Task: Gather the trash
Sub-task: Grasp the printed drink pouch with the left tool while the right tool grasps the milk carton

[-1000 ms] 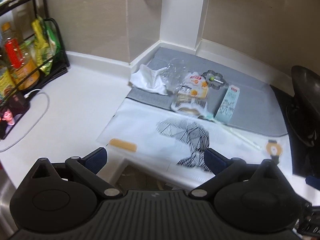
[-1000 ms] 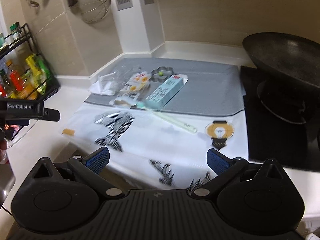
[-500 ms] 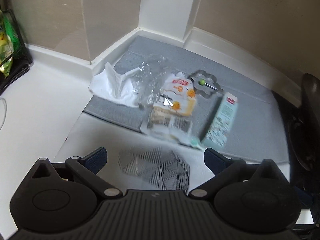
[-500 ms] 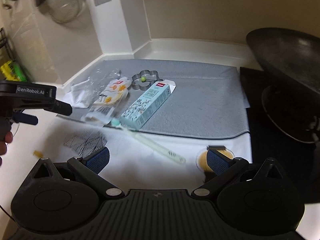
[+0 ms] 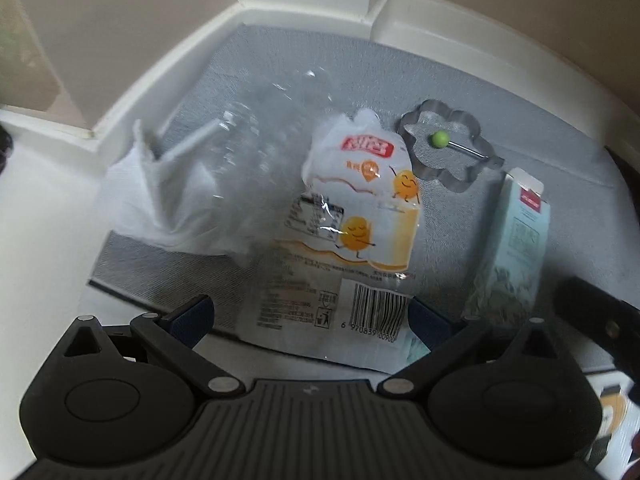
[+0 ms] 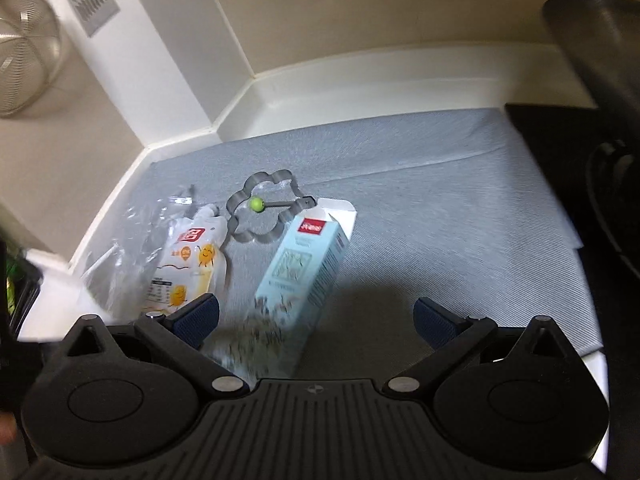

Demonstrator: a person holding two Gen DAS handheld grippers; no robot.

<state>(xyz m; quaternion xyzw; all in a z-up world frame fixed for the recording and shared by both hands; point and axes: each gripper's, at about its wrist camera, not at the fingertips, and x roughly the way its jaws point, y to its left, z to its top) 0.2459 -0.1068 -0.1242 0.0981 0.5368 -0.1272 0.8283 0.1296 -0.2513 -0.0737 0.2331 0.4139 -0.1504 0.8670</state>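
A white and orange snack wrapper (image 5: 352, 216) lies on the grey mat (image 5: 320, 64), its near end between the open jaws of my left gripper (image 5: 310, 316), which holds nothing. Left of it lie crumpled clear plastic (image 5: 256, 140) and a white tissue (image 5: 148, 196). A pale blue carton (image 5: 516, 236) lies to the right. In the right wrist view the carton (image 6: 308, 256) lies flat, its near end between the open jaws of my right gripper (image 6: 316, 316), which is empty. The wrapper (image 6: 188, 264) is to its left.
A flower-shaped metal egg ring with a green knob (image 5: 440, 148) lies on the mat behind the trash; it also shows in the right wrist view (image 6: 260, 208). A black wok (image 6: 592, 56) stands at the right. White wall edges (image 6: 360, 76) bound the counter behind.
Both grippers have moved forward and down over the mat. The wrapper now sits between the left jaws and the carton between the right jaws. Both stay open.
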